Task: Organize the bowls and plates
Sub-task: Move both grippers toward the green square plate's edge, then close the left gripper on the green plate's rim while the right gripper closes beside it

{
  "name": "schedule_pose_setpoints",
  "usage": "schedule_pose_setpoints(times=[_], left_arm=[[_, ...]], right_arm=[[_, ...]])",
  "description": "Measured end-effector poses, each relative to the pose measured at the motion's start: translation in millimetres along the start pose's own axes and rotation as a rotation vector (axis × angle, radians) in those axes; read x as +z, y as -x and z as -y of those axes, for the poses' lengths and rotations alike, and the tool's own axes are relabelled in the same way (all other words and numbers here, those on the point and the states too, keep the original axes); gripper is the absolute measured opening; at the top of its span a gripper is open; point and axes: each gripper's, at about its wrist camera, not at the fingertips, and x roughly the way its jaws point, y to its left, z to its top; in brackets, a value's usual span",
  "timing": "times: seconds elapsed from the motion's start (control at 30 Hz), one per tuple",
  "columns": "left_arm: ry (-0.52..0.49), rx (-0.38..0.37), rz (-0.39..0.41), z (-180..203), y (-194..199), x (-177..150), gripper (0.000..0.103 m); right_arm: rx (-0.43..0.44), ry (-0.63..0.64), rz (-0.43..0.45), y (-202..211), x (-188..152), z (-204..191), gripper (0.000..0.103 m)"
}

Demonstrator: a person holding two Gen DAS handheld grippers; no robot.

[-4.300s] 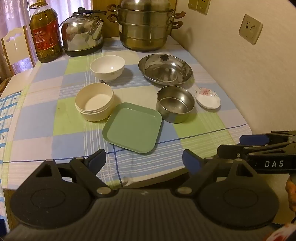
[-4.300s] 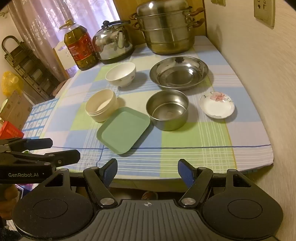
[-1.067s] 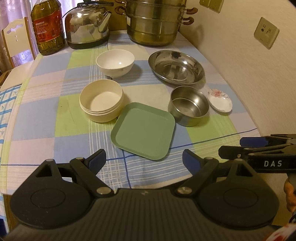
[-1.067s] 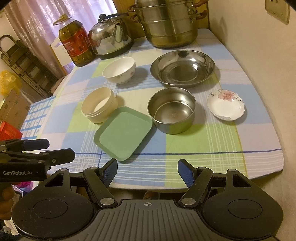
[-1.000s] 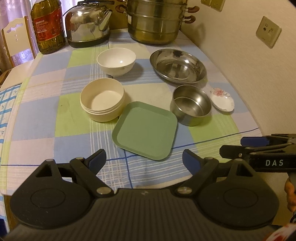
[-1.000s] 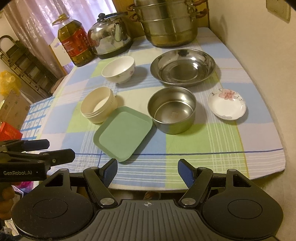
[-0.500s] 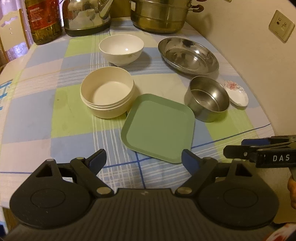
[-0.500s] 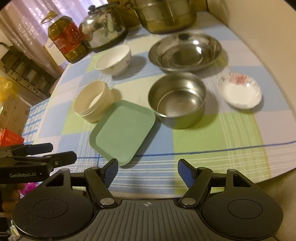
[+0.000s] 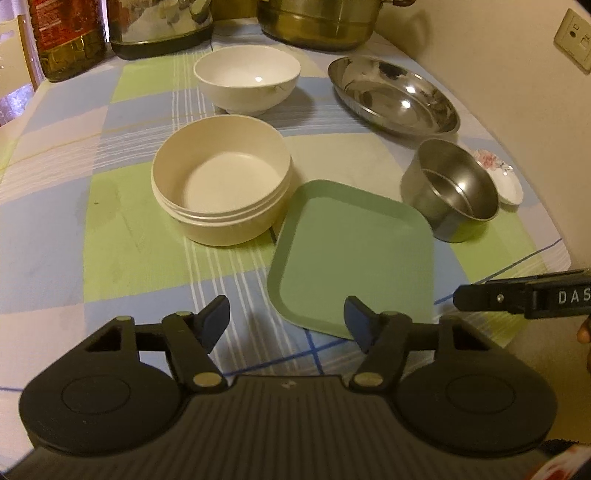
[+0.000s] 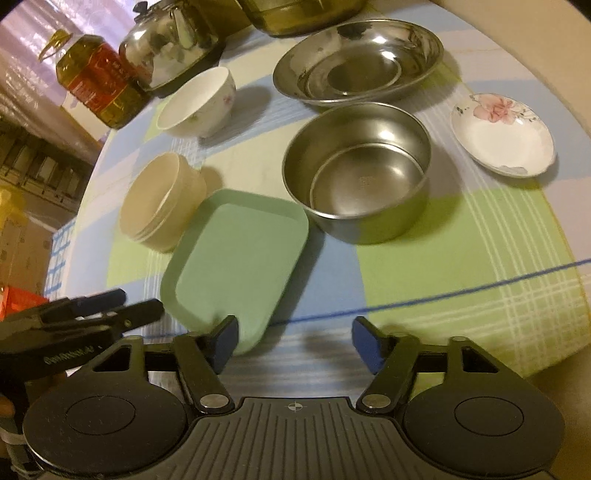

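Both claws, left [image 9: 286,323] and right [image 10: 295,339], tilt down, narrowing, empty

The tabletop [image 9: 55,240] wears a checked cloth [image 10: 461,240] of blue, green and pale squares. On it: a green plate [image 9: 354,254], a cream tub [image 9: 221,184] touching its corner, a white bowl [image 9: 247,81], a steel bowl [image 10: 356,170], a steel dish [image 10: 358,59], a flowered saucer [image 10: 502,134] (rim chipped), and behind them an oil bottle [image 10: 98,83], a kettle [image 10: 170,44] and a pot [image 9: 317,20].
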Motion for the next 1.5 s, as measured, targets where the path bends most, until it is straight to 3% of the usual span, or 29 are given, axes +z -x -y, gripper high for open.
schedule_pose_setpoints(times=[0.17, 0.7, 0.83, 0.9, 1.5], left_arm=[[-0.031, -0.016, -0.002, -6.4, -13.2, 4.6, 0.055], [-0.062, -0.03, -0.034, -11.0, -38.6, 16.4, 0.03], [-0.049, -0.042, -0.034, -11.0, -38.5, 14.0, 0.017], [-0.053, -0.031, -0.03, -9.4, -36.3, 12.0, 0.016], [0.001, 0.012, 0.051, 14.1, 21.9, -25.0, 0.011]], right_arm=[[-0.004, -0.004, 0.014, -14.9, 4.5, -6.5, 0.048], [-0.033, -0.009, 0.038, -37.2, 11.8, -14.4, 0.023], [-0.039, -0.003, 0.033, -39.1, 10.6, -12.6, 0.014], [-0.043, 0.007, 0.028, -39.4, 9.5, -12.2, 0.009], [0.02, 0.143, 0.083, 4.2, -12.4, -15.1, 0.007]])
